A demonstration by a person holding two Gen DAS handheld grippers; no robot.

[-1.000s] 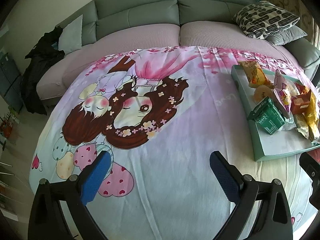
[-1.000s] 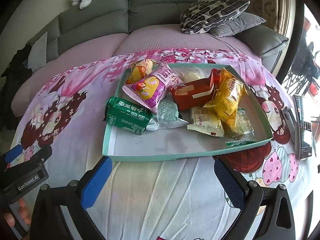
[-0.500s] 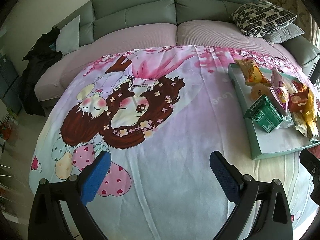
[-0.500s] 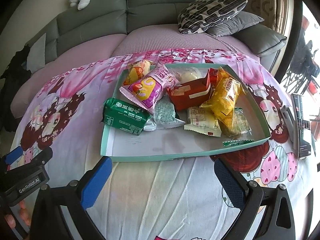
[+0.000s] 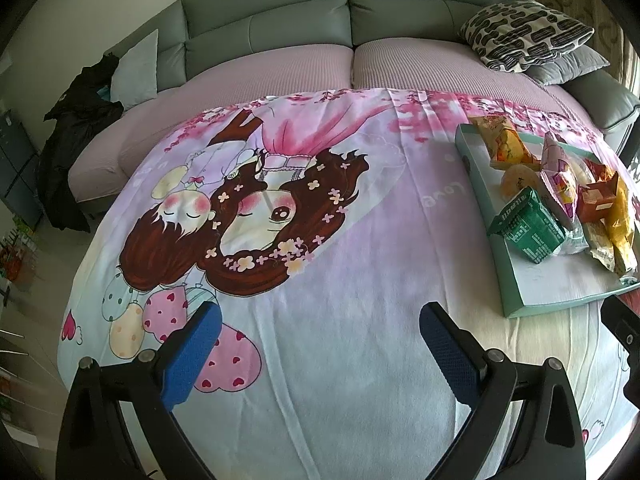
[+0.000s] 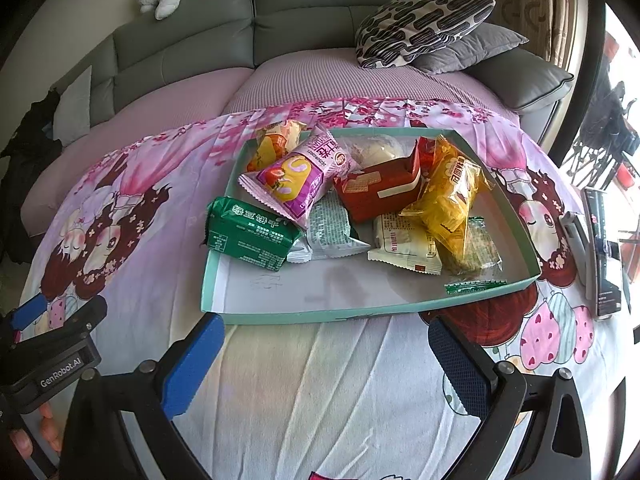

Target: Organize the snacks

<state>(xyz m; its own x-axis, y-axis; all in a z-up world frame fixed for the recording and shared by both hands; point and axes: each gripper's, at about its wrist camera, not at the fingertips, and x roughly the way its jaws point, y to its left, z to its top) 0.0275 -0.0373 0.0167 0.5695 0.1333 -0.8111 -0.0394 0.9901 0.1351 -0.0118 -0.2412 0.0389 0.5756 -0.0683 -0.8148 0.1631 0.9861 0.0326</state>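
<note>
Both grippers hang above the cartoon-print sheet that covers the table in front of the grey sofa, and neither touches anything. The left gripper has its blue-padded jaws spread wide over the bare middle of the sheet, with nothing between them. The right gripper is spread just as wide, its tips near the front edge of the teal tray, also empty.

The snacks lie heaped in that tray, which sits toward the right side of the sheet. A green mung-bean cake packet hangs over the tray's left wall near the front left corner. Behind it a pink cake packet leans across the pile, with an orange packet at the back left corner. A red box sits in the middle, a yellow packet tilts against it on the right, and a white wrapper lies flat under that. A small green sachet rests along the front wall near the right corner. A pale round item at the back may be a bun, though the wrapper blurs it.

On the right edge of the sheet lies a dark phone-like device, well apart from the tray
</note>
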